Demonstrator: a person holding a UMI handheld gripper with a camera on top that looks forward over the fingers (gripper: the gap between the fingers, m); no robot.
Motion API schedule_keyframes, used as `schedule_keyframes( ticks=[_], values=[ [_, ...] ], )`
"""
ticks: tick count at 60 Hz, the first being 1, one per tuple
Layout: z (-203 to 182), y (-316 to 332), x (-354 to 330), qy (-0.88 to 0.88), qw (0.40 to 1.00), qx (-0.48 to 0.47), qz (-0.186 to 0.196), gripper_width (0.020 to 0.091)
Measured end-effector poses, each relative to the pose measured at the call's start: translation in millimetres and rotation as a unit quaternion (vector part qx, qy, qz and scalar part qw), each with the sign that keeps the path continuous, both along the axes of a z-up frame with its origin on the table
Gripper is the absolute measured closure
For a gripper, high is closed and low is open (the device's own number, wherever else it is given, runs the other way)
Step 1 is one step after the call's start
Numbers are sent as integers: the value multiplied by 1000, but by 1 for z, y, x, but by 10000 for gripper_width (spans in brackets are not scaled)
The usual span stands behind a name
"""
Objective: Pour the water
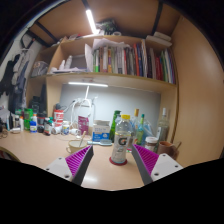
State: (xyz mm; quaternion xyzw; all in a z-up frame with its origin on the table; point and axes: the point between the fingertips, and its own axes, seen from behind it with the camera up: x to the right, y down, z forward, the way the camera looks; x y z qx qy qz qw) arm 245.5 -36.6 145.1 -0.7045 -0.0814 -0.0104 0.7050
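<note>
You are facing a wooden shelf unit (120, 55) packed with a row of upright books (135, 60). Below it, the pale wooden desk (40, 148) is carrying a clutter of small bottles and jars (40, 122) off to the left. You are holding the gripper (113, 163) with its fingers spread apart, gripping nothing. The clear plastic bottle with a white label (122, 140) is standing upright on the desk just ahead of the fingers, between them and untouched.
</note>
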Motion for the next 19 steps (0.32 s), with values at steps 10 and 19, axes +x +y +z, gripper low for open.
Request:
schedule_keyframes(
  ticks=[10,19],
  values=[
    [-1,-67,-29,15,999,28,10,251],
    [-18,-101,-65,12,999,34,41,253]
  ],
)
